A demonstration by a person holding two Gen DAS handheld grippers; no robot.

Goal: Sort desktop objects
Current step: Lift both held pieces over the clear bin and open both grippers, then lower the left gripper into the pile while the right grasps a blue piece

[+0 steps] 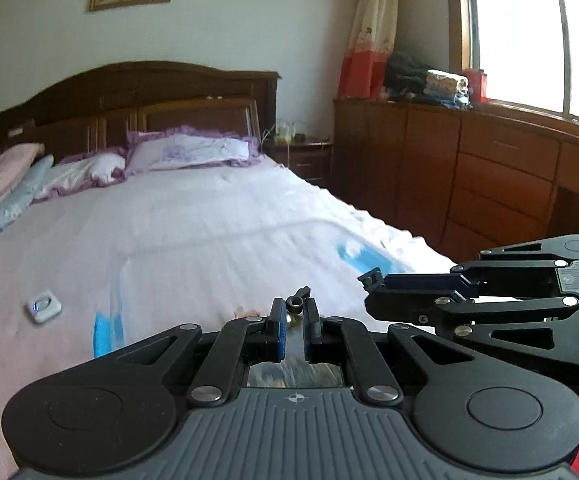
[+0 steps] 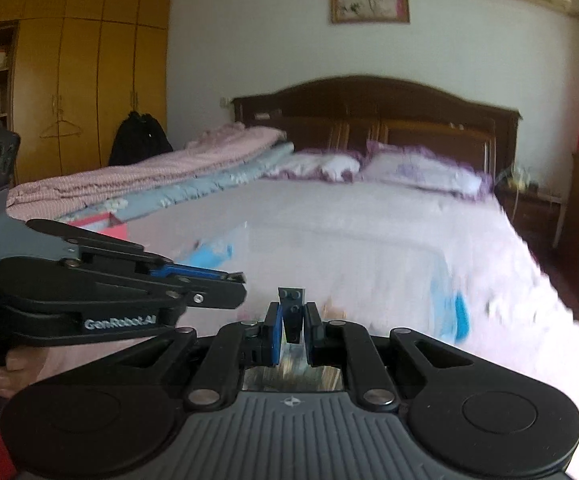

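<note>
Transport seems the step in hand: our left tool (image 1: 293,322) grips one small black ringed part (image 1: 297,303), our right tool (image 2: 292,326) one dark studded brick (image 2: 291,312), both low at frame centre above the bed (image 1: 209,232). Next we judge each needs a sorting place. Farther off, lower left, one white square item (image 1: 43,305) lies; beyond, two pillows (image 1: 193,151).

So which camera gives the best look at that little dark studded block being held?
The right wrist view: the dark studded block sits centred, close, between the right hand-held gripper fingers. The left wrist view shows only its tip, seen sideways.
</note>
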